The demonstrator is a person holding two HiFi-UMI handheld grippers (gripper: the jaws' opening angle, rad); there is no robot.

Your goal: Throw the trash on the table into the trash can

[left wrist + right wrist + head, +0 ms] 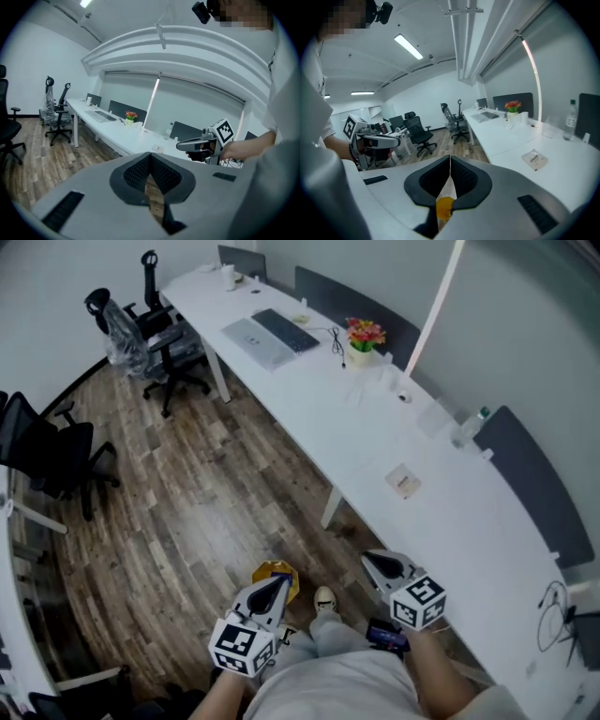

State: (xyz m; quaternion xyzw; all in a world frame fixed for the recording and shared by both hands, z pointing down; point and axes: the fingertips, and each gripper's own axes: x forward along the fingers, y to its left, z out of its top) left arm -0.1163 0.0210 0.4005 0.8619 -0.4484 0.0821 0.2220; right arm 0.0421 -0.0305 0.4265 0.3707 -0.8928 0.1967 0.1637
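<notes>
Head view: the small packet lies on the white table, untouched; the left gripper and right gripper sit low by the person's body, well apart from it; a yellow thing on the floor between them is probably the trash can.

Left gripper view: jaws together, nothing held; floor shows through the gap.

Right gripper view: jaws closed and empty; the yellow in the gap seems to lie beyond them.

Judged so, the pickup and the drop are both still to do.
</notes>
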